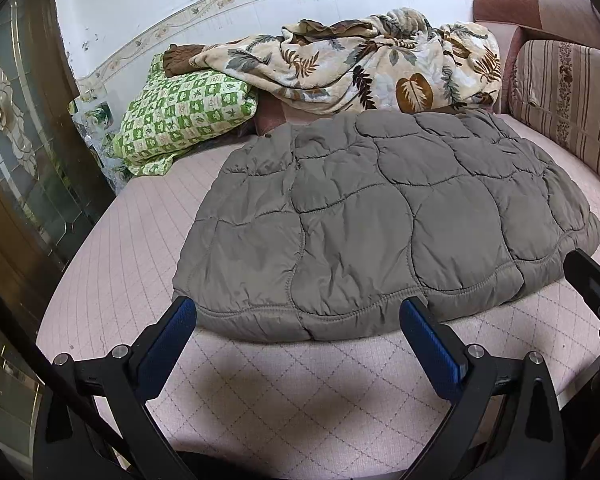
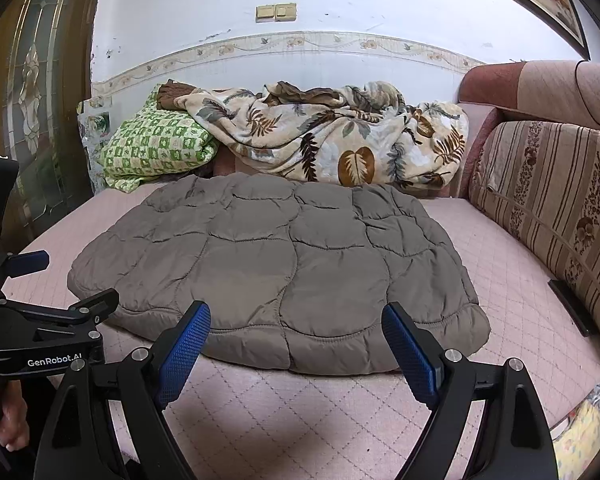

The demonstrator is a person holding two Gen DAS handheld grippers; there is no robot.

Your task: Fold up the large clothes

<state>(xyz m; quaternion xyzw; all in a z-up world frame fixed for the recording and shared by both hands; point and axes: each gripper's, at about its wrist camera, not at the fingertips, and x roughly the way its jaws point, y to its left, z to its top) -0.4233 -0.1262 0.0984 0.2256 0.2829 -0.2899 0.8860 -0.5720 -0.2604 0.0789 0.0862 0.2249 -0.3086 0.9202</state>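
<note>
A grey-brown quilted puffer garment lies flat on the pink quilted bed surface; it also shows in the right wrist view. My left gripper is open and empty, its blue-padded fingertips just short of the garment's near hem. My right gripper is open and empty, its tips at the near hem too. The left gripper shows at the left edge of the right wrist view. Part of the right gripper shows at the right edge of the left wrist view.
A leaf-print blanket and a green checked pillow lie at the bed's far end by the wall. A striped cushion lines the right side. A dark glazed door stands on the left.
</note>
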